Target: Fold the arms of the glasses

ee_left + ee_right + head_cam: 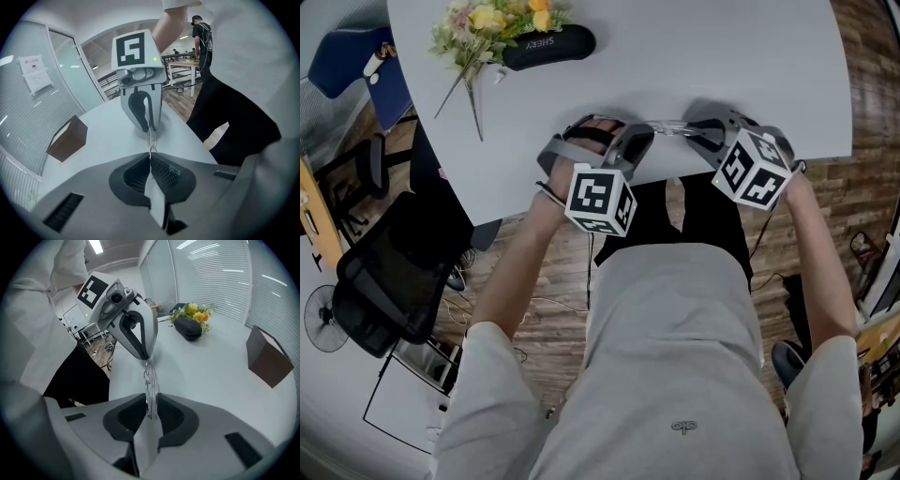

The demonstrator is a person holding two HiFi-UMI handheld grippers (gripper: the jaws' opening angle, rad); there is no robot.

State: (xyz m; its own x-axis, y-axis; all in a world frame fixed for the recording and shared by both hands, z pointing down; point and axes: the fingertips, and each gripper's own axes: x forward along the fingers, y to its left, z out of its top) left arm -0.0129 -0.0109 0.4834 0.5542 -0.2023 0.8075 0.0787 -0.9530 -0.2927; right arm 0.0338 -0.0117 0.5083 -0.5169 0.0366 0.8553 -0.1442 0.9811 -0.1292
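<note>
A pair of thin wire-framed glasses (670, 125) hangs between my two grippers, just above the front edge of the white table (722, 56). In the head view my left gripper (642, 137) grips one end and my right gripper (699, 131) grips the other. In the left gripper view the metal frame (151, 140) runs from my shut jaws straight across to the right gripper (149, 127). The right gripper view shows the same wire (148, 378) pinched between its narrow jaws, with the left gripper (146, 358) facing it. The lenses and arms are too thin to make out.
A black glasses case (548, 45) and a bunch of artificial flowers (492, 23) lie at the table's far side. A brown box (267, 357) stands on the table off to one side. A black office chair (389, 272) is on the floor to the left.
</note>
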